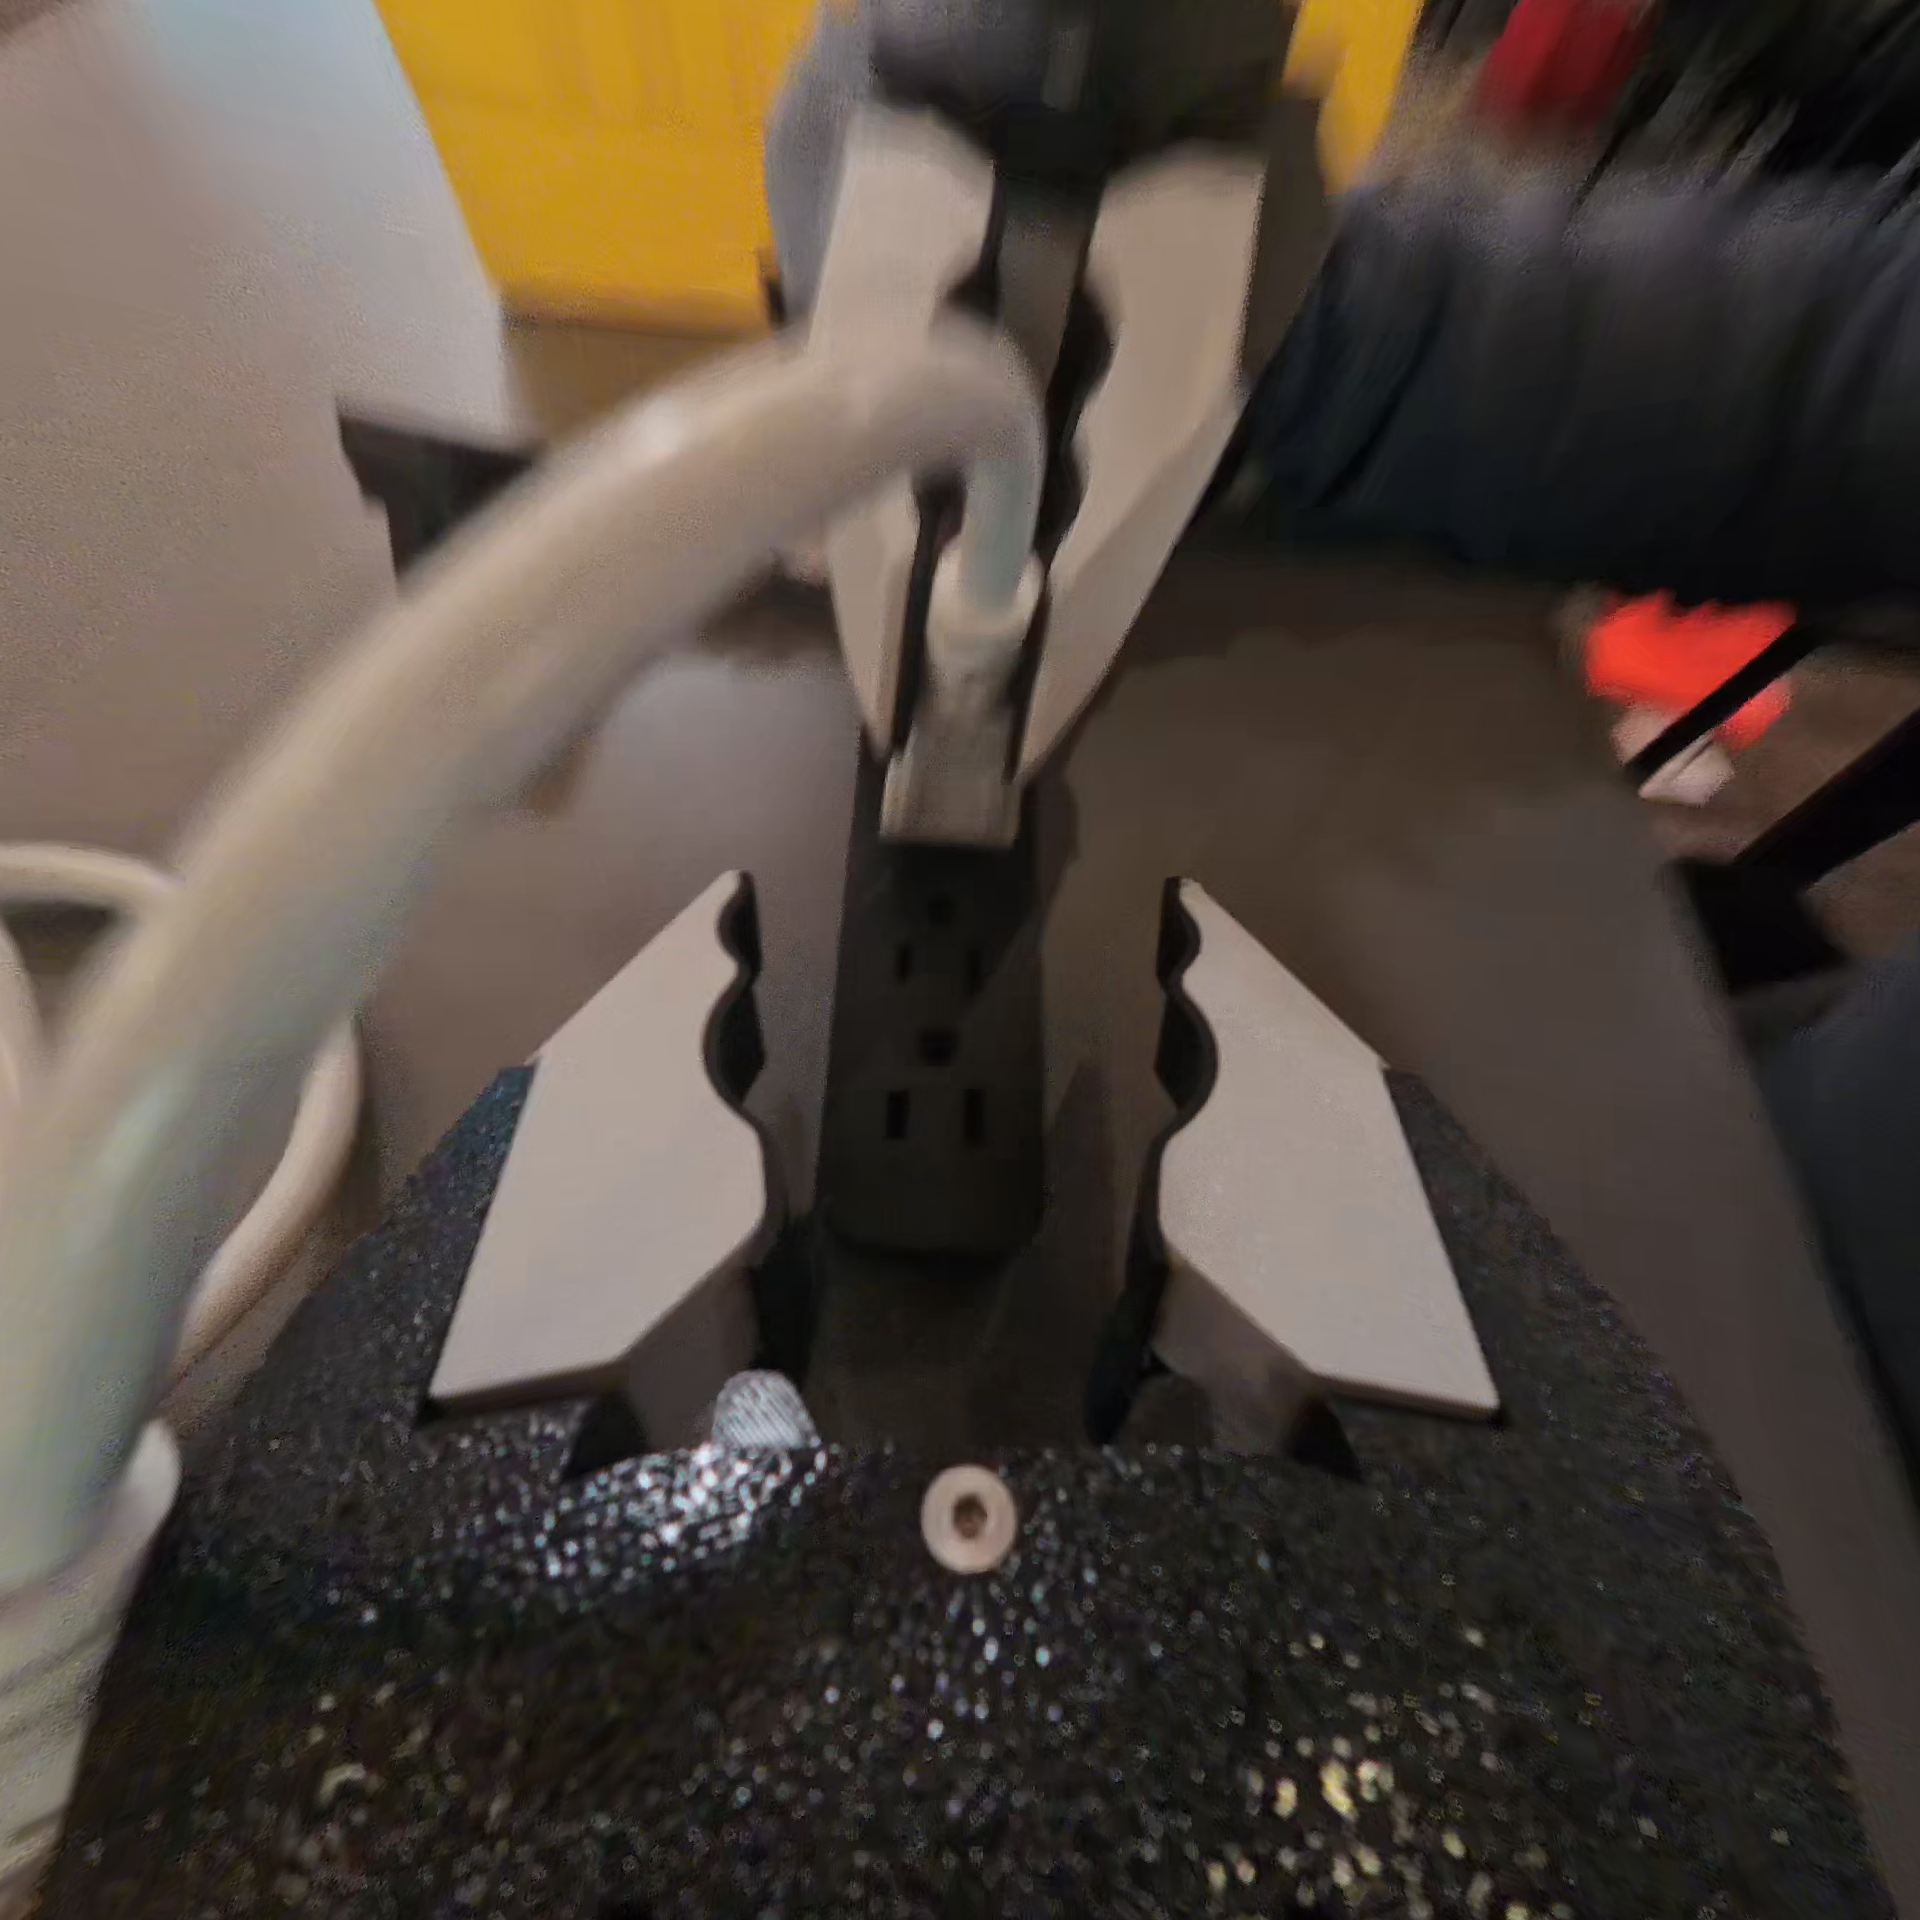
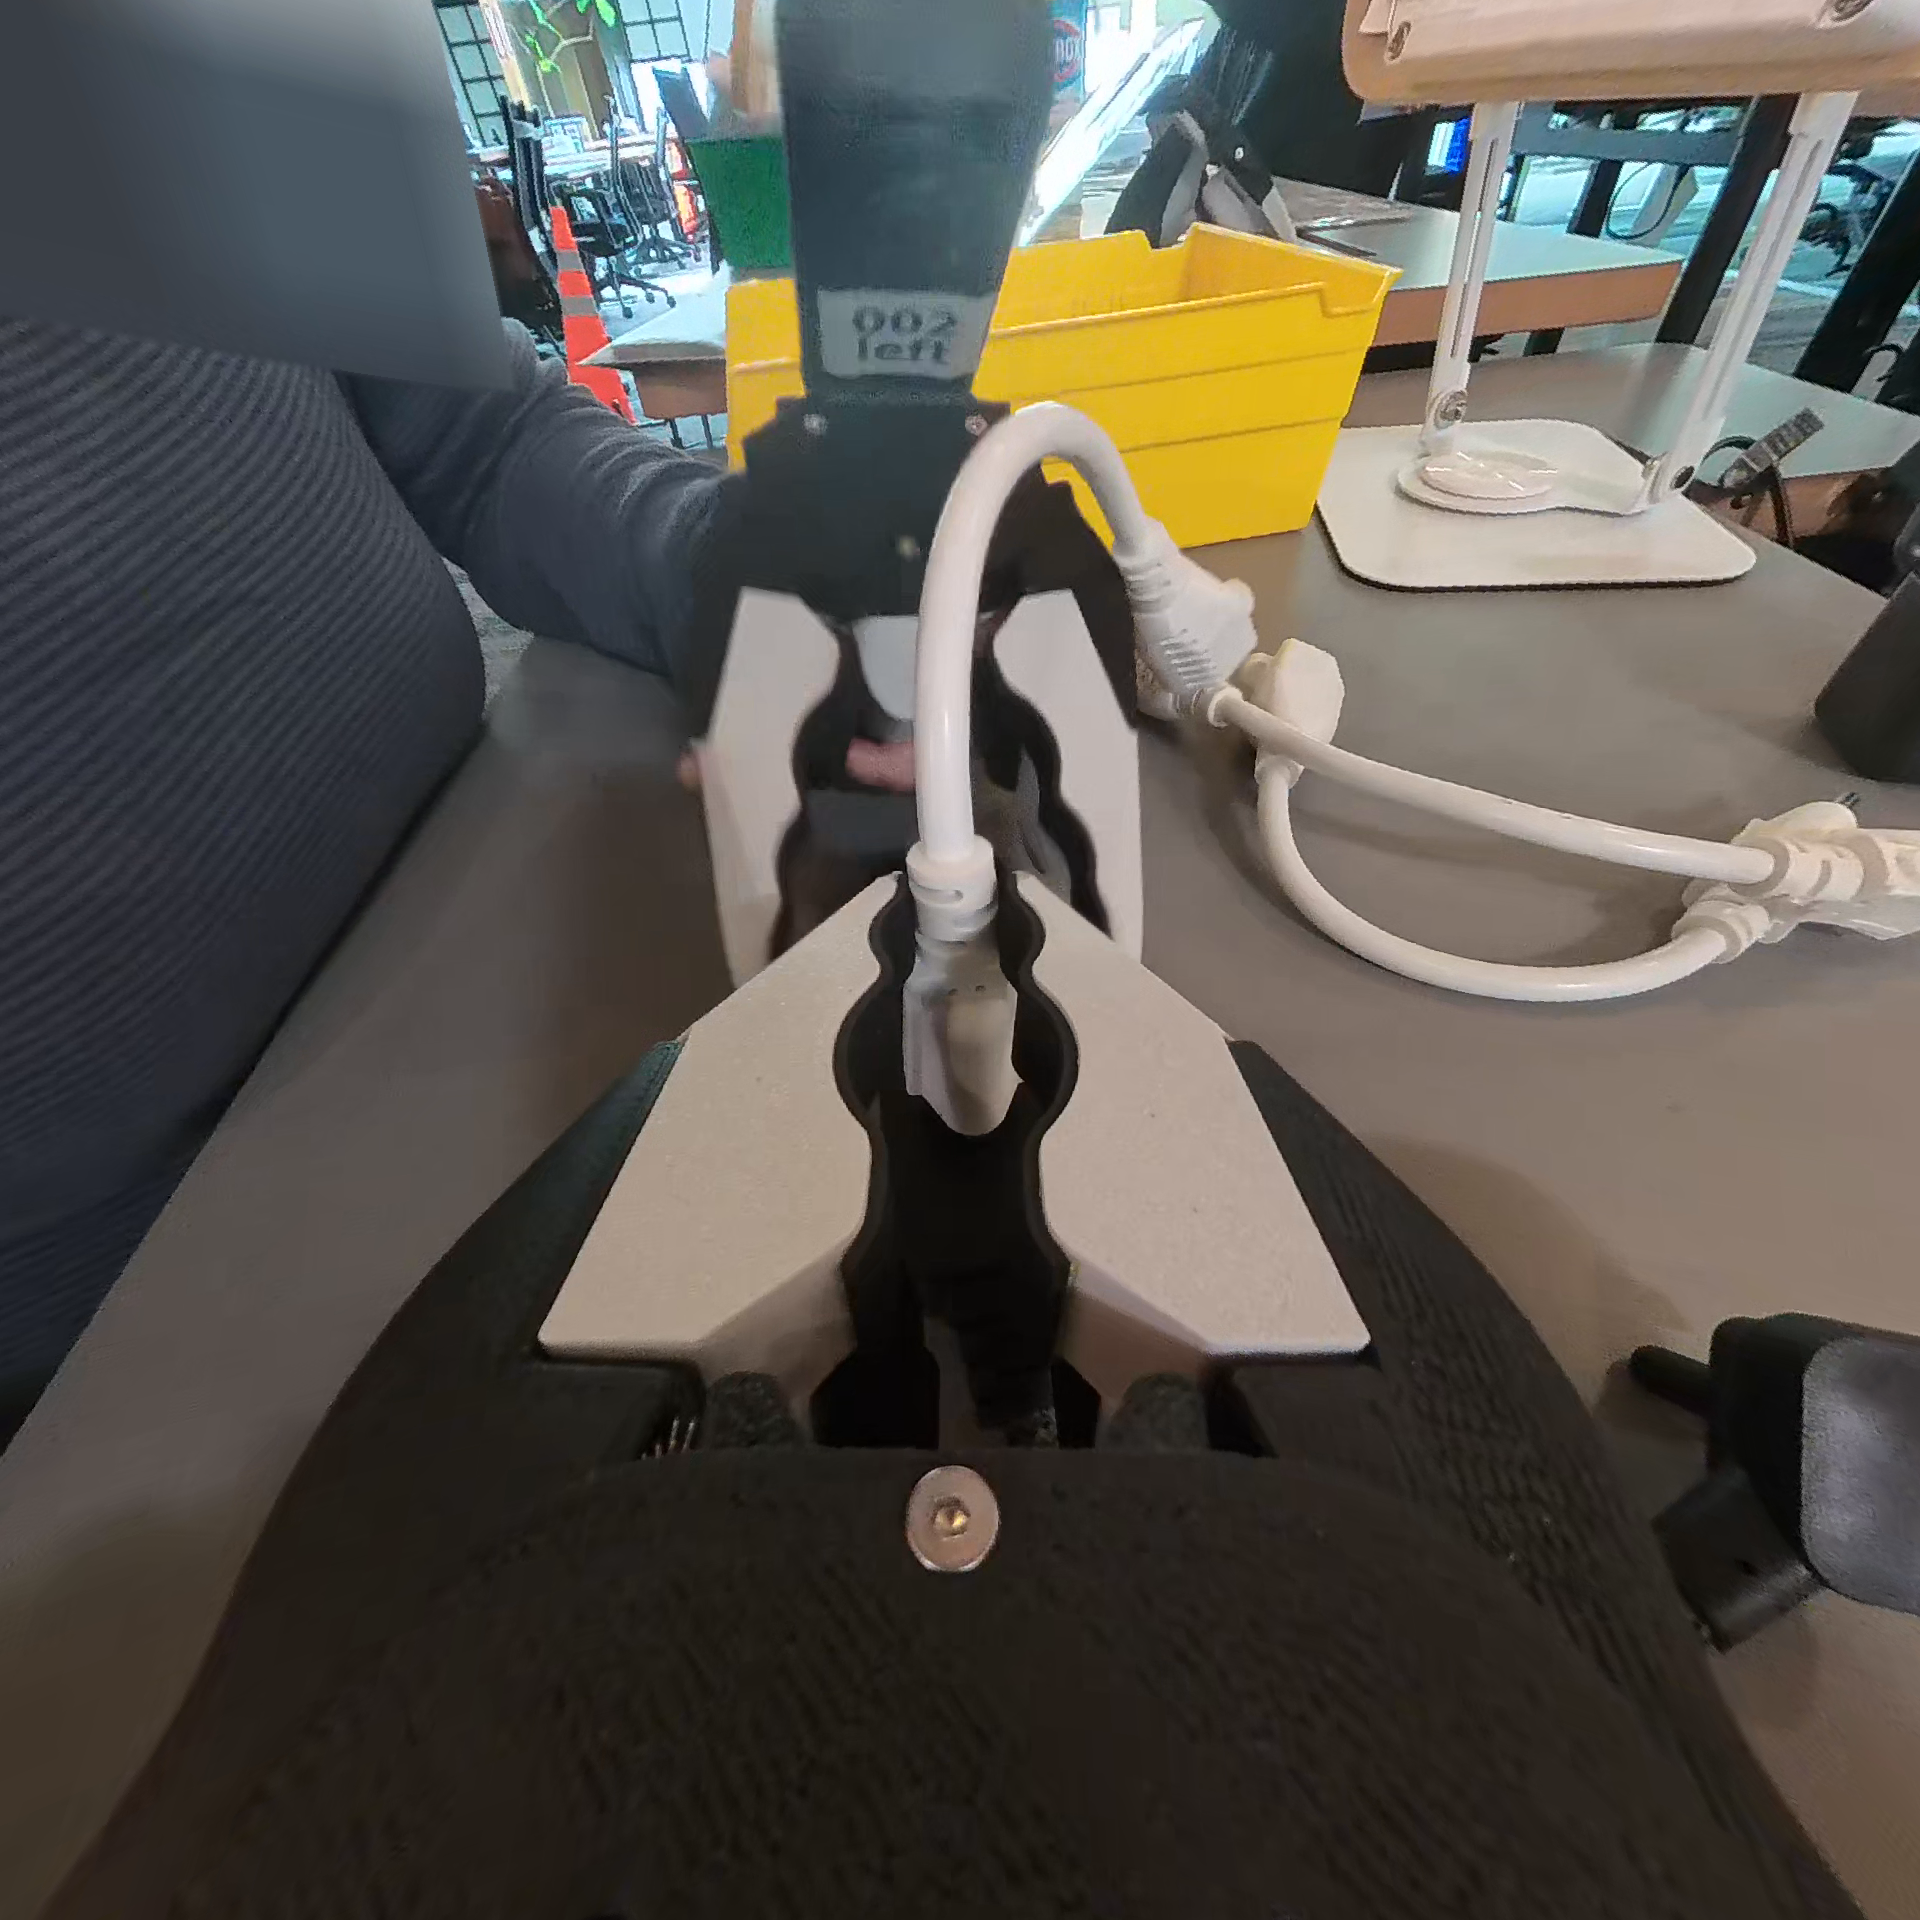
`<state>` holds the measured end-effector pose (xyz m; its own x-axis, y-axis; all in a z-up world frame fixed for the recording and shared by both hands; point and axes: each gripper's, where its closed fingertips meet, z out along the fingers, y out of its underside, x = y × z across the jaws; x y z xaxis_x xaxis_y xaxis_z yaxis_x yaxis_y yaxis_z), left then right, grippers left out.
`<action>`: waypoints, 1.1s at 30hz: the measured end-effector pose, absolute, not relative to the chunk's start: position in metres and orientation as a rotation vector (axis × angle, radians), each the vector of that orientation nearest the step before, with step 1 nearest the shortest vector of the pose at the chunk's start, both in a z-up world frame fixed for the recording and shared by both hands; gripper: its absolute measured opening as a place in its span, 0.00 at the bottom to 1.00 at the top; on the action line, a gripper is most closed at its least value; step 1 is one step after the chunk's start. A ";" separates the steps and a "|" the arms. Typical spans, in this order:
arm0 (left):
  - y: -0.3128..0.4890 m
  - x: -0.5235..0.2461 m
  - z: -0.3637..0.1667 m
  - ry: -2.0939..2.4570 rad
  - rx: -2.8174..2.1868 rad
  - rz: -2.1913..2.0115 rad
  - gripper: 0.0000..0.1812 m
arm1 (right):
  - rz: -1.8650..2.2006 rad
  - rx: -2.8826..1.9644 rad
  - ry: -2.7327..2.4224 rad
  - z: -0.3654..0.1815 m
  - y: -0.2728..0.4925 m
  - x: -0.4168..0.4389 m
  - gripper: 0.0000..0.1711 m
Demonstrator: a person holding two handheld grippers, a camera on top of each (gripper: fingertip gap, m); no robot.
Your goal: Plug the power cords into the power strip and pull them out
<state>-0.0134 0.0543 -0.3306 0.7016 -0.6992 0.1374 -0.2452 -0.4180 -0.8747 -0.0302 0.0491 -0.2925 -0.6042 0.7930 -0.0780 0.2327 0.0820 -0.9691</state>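
A black power strip lies on the grey table, running away from my left gripper. The left gripper is open, with a finger on each side of the strip and a gap at both. My right gripper is shut on a white plug and holds it upright on the strip. The plug's blades are hidden. Its white cord arcs up and over to the right. In the left wrist view the right gripper and plug stand at the strip's far part. The left wrist view is blurred.
More white cords with plugs lie on the table to the right. A yellow bin and a white stand's base are behind. A black adapter lies near right. A person's dark sleeve is on the left. Left and right tips are no more than a few centimetres apart.
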 end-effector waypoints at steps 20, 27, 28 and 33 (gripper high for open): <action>0.065 -0.005 -0.252 0.575 -1.593 -0.704 0.04 | 1.437 -0.916 -1.905 -0.292 0.046 -0.026 0.10; 0.065 -0.001 -0.256 0.747 -1.772 -0.720 0.04 | 1.471 -0.955 -1.950 -0.288 0.042 -0.019 0.27; 0.066 -0.001 -0.257 0.796 -1.813 -0.697 0.04 | 1.456 -0.962 -1.965 -0.290 0.042 -0.019 0.26; 0.065 0.003 -0.259 1.018 -1.992 -0.563 0.04 | 1.412 -0.986 -1.920 -0.289 0.049 -0.024 0.22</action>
<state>0.0029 0.0649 -0.2593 0.5748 -0.8179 0.0253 -0.4561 -0.3460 -0.8199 -0.0236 0.0487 -0.2892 -0.5758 0.8175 0.0106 0.2336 0.1769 -0.9561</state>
